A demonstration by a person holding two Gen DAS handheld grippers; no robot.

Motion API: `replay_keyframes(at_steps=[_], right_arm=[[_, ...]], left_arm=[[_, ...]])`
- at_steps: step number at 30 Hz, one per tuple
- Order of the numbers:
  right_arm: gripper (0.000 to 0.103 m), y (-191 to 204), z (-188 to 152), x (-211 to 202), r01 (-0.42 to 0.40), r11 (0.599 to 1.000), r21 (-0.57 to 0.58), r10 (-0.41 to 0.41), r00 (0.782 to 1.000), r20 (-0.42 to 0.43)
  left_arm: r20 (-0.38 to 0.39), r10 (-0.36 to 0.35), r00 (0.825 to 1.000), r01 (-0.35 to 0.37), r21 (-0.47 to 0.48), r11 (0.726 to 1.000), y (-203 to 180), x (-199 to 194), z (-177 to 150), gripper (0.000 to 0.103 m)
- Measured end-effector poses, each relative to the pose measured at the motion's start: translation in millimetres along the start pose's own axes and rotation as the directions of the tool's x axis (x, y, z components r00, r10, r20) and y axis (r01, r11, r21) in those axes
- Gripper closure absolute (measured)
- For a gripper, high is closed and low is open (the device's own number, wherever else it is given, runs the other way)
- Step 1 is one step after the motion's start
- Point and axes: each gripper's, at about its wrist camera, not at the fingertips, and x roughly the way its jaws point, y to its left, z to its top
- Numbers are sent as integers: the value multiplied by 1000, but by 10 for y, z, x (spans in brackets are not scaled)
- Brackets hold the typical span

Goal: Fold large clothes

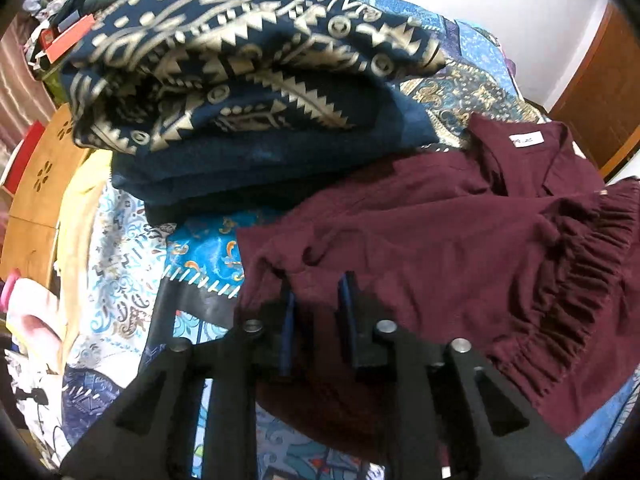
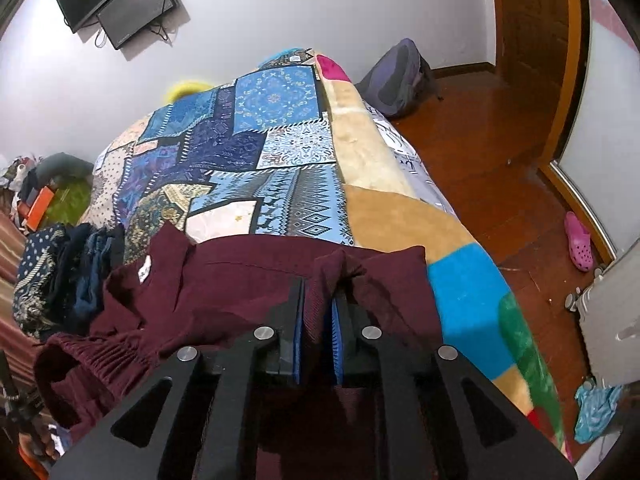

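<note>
Lying crumpled on the bed, the maroon garment extends forward from both claws. Right claw grips a fabric ridge; left claw appears to pinch the near edge.

Neck label, left wrist view: I see a small white tag sewn inside the collar of the maroon garment; it carries dark print, but I cannot make out the letters.
Neck label, right wrist view: the same white tag shows on the maroon garment, with a few dark marks too small for me to read.
Wall screen: the dark screen shows me no readable text.
Elsewhere: I find no brand, number or sign I can read.
</note>
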Motion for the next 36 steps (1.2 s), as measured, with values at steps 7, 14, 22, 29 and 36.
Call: replay_keyframes(at_steps=[7,14,22,29,36], right_arm=[[50,152,-36,-503,-2,997,-80,10,995,100],[48,346,-191,-760,2,986,-167,16,994,105],[48,537,-450,-692,-39,980,-195,47,998,36],[48,953,-691,-476,-81,953,-291,76,997,-27],[33,1285,-1026,-128,-54,898,-437,5,994,-113]], left_arm=[[51,-47,998,49,-35,998,49,-464,-80,64],[199,-36,979,38,-9,999,-57,-948,-122,36],[149,-78,986,56,145,988,-406,-915,-360,30],[5,-156,988,152,189,970,-788,-452,-485,30],[-56,-205,977,212,196,957,-1211,-135,-469,27]])
